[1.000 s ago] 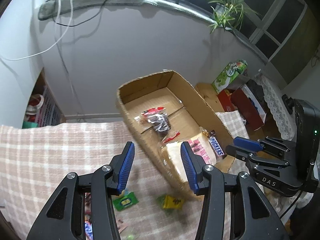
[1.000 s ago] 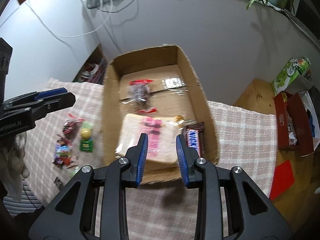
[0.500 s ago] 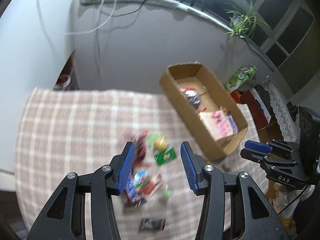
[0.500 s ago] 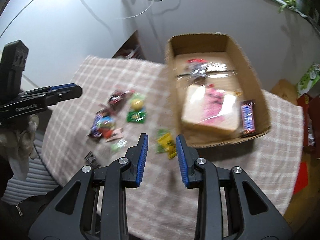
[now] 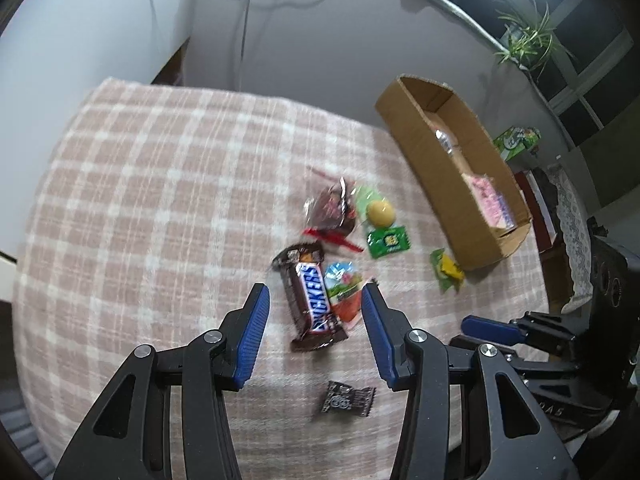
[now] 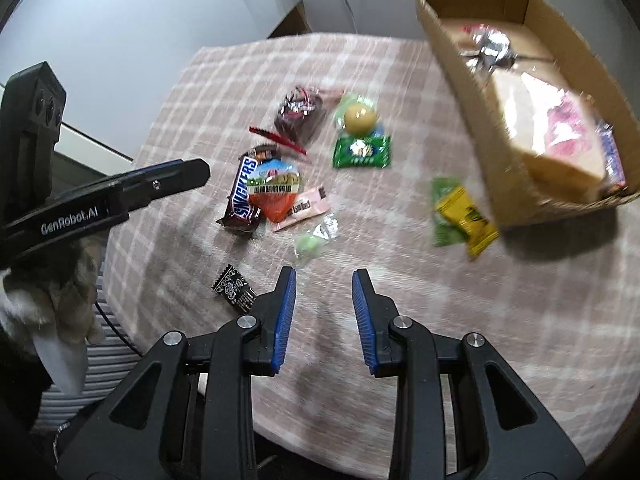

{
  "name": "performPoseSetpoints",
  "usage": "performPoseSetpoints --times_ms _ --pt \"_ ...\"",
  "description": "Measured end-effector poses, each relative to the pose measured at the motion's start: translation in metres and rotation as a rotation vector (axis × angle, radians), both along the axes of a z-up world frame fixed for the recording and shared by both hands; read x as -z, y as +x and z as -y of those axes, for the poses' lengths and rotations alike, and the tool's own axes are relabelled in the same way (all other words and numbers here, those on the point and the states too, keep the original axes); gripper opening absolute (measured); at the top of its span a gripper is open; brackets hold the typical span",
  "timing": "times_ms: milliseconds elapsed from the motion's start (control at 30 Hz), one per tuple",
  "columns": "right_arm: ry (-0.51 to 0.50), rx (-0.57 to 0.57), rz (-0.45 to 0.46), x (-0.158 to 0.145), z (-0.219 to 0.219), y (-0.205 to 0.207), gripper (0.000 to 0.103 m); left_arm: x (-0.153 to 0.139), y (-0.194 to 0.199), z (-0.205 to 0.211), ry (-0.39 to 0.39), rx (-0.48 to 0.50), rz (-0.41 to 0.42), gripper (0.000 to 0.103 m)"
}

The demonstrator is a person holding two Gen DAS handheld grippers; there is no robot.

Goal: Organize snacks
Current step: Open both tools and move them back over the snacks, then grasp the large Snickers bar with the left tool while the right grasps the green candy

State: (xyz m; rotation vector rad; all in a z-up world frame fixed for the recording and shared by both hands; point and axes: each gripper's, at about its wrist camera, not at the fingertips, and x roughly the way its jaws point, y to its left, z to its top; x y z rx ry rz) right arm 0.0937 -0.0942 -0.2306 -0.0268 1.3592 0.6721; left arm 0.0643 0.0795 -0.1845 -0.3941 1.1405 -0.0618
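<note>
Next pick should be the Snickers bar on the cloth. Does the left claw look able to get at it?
Probably yes: the left claw is open above the Snickers bar; only an orange packet crowds one side.

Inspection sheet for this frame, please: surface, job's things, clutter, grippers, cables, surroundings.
Surface: checked tablecloth, round table.
Job's things: cardboard box partly filled; Snickers bar, green packet, yellow packet and other snacks loose on the cloth.
Clutter: nothing seen.
Grippers: left gripper open above the Snickers bar; right gripper open, empty.
Cables: white cables on the wall.
Surroundings: potted plant, windows.
</note>
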Motion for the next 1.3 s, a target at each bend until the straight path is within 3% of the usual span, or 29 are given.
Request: performPoseSetpoints --times_ms 267,400,1067,1167,1300 --pt "0.023 0.12 -0.087 0.022 -0.014 0.011 0.03 0.024 -0.002 -0.005 -0.007 0.002 -0.032 0.046" --pt "0.006 0.147 -0.098 0.029 -0.021 0.014 0.03 0.031 0.002 -0.005 -0.014 0.007 -0.04 0.039" --pt "-0.093 0.083 -0.042 0.04 -0.044 0.008 0.03 0.046 0.014 0.006 0.025 0.066 -0.048 0.04" --pt "-0.107 0.069 -0.037 0.039 -0.044 0.005 0.023 0.047 0.02 0.013 0.056 0.08 -0.048 0.04" --pt "-0.107 0.061 -0.04 0.04 -0.042 0.005 0.018 0.048 0.021 0.009 0.054 0.064 -0.043 0.031"
